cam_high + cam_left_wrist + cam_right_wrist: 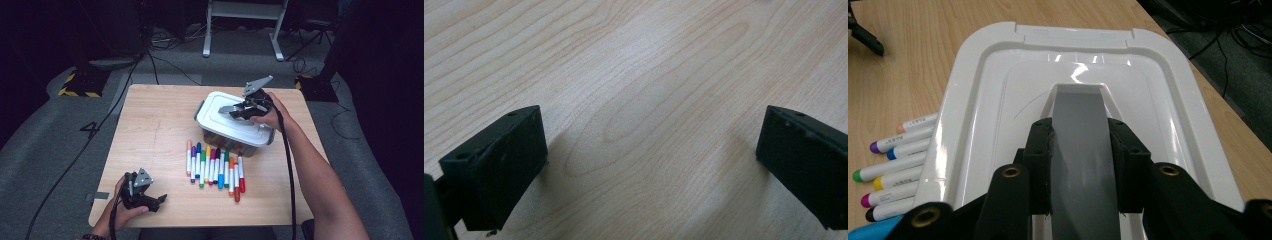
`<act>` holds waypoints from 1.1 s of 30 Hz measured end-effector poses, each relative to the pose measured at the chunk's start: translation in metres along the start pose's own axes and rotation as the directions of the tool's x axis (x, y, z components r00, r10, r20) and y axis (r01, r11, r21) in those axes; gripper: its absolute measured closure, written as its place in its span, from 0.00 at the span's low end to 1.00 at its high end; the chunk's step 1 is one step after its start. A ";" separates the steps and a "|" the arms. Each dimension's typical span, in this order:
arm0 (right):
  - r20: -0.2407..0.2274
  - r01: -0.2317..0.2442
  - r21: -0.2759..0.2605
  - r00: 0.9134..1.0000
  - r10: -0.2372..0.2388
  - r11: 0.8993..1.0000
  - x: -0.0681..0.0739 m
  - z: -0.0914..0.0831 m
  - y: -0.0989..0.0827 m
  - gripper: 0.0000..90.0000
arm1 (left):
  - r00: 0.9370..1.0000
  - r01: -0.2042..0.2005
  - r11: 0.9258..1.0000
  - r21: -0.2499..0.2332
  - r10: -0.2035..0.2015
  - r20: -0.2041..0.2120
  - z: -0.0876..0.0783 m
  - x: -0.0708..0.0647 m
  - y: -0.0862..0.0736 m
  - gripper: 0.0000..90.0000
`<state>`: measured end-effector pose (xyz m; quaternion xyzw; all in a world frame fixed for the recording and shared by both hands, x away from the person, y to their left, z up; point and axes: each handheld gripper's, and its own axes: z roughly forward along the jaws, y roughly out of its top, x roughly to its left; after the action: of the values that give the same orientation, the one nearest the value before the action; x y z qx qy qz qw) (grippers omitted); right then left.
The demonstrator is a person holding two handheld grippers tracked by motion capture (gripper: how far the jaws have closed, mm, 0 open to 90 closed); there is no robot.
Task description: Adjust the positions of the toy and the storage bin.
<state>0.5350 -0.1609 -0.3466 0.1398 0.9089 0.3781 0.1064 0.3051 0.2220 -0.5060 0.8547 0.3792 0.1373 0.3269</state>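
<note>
High view with both gripper views, read left to right. At the near left edge of the table (150,120) I keep the left gripper (150,199) low over bare wood, its jaws spread wide with nothing between them; I judge it parked there to stay out of the working side. Next comes a row of about 12 markers (215,170) lying side by side, caps toward the far edge, just in front of the box and well apart from the left gripper. At the right, the white lid (968,100) sits on the storage box (235,140), and my right gripper (1080,165) has its jaws drawn in on the grey handle (1080,130) along the lid's middle, the pads pressing its 2 flanks; I judge this the hold for lifting the lid off. The markers lie close enough that the lid should rise straight up.
</note>
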 end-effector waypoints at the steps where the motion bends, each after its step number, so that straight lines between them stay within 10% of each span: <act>1: -0.002 -0.001 -0.002 1.000 0.001 1.000 0.000 -0.002 0.000 0.74 | 1.000 0.000 1.000 0.000 0.000 0.000 0.000 0.000 0.000 0.00; 19: 0.081 -0.009 -0.064 0.997 0.014 0.998 0.006 -0.037 0.001 0.74 | 1.000 0.005 1.000 -0.002 -0.005 0.004 0.000 0.000 0.000 0.00; 33: 0.201 -0.053 -0.102 0.977 0.072 0.993 0.011 -0.089 -0.020 0.74 | 1.000 -0.010 1.000 0.000 0.010 0.018 0.003 0.002 0.003 0.00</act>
<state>0.4950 -0.2295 -0.3006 0.2011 0.8691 0.4082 0.1940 0.3091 0.2205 -0.5061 0.8577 0.3721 0.1314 0.3296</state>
